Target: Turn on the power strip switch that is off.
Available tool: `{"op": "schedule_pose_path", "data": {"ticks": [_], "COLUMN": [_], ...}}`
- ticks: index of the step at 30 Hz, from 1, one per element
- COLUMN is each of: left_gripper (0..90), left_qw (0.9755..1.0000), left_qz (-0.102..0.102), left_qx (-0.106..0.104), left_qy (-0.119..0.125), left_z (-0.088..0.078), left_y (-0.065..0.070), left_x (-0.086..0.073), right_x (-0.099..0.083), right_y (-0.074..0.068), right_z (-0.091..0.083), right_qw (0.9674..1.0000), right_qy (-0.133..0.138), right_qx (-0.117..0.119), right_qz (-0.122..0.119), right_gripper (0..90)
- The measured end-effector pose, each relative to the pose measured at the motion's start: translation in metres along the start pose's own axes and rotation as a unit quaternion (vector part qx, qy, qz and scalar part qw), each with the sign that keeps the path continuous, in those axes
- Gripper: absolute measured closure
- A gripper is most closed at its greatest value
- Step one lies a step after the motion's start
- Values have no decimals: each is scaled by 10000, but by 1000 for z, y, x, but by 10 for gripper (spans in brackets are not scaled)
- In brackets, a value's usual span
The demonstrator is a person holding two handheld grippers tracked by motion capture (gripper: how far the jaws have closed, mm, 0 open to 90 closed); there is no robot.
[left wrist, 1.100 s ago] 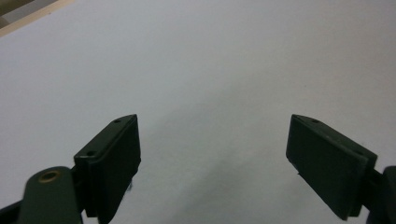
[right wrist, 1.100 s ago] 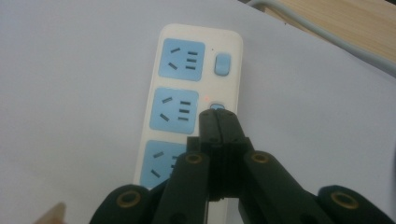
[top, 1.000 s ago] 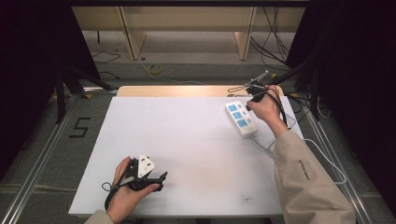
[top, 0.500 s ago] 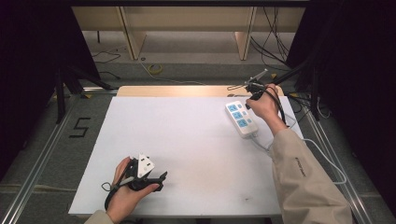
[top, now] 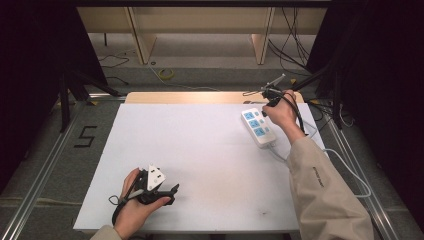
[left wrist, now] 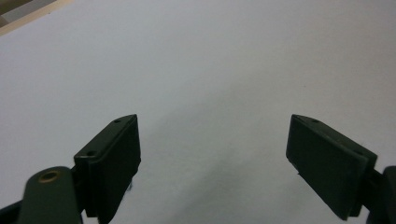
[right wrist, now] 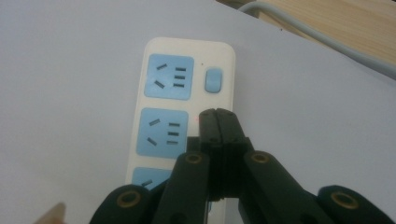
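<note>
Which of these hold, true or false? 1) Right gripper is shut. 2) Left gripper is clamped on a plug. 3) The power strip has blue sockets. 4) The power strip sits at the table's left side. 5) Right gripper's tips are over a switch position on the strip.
1) True: the right gripper has its jaws together.
2) False: the left gripper is open, with bare white table between its jaws.
3) True: the power strip has blue sockets.
4) False: it lies at the right side.
5) True: the tips are over the second switch position, below the blue switch.
</note>
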State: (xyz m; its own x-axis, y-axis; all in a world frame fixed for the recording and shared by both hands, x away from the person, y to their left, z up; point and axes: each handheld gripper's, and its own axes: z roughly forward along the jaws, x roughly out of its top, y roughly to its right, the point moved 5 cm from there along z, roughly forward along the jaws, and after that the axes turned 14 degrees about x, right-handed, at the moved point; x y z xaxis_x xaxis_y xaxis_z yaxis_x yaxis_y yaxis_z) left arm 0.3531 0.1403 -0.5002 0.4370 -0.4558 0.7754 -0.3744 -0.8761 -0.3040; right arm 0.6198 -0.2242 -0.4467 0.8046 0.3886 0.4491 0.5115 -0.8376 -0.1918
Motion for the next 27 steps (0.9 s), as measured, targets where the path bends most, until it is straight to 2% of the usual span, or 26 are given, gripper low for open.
{"op": "schedule_pose_path", "data": {"ticks": [27], "left_gripper": [177], "left_qw": [10000], "left_qz": [-11], "left_qx": [-10], "left_qy": [21], "left_z": [0], "left_y": [0], "left_x": [0], "right_x": [16], "right_y": [-2], "right_z": [11], "right_qw": [9998], "right_qy": [145], "right_qx": [90], "right_qz": [54], "right_gripper": [900]}}
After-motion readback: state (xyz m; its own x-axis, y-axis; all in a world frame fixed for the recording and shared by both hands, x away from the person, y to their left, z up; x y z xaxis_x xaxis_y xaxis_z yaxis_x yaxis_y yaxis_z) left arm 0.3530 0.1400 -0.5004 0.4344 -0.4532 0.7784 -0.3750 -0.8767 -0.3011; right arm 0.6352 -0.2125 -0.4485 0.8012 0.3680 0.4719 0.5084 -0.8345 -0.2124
